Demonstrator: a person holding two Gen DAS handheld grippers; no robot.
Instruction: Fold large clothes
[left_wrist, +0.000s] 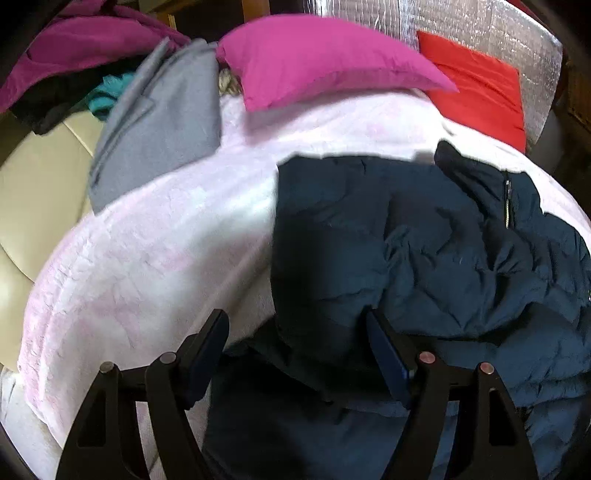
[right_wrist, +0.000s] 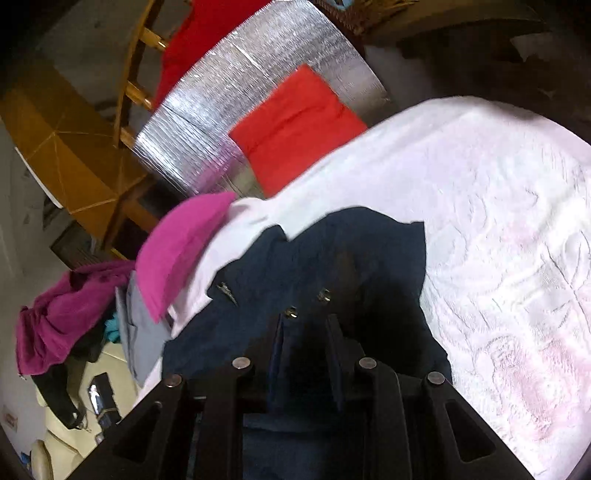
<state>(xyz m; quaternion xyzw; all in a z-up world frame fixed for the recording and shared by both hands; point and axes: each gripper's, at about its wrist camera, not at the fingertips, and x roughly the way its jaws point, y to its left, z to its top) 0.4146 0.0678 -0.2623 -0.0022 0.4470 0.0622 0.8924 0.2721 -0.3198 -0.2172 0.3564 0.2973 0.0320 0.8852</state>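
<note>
A dark navy puffer jacket (left_wrist: 424, 251) lies crumpled on a pale pink blanket (left_wrist: 147, 258). My left gripper (left_wrist: 297, 325) is open, its fingers wide apart over the jacket's near left edge, with fabric between them but not pinched. In the right wrist view the jacket (right_wrist: 332, 258) shows its zipper pulls. My right gripper (right_wrist: 306, 321) has its fingers close together with navy fabric bunched between them. It is shut on the jacket.
A magenta pillow (left_wrist: 325, 59) and a red pillow (left_wrist: 480, 81) lie at the far end against a silver foil panel (left_wrist: 480, 22). A folded grey garment (left_wrist: 159, 129) lies at the left beside a heap of purple clothes (left_wrist: 74, 48). A yellow wooden table (right_wrist: 66, 147) stands beyond.
</note>
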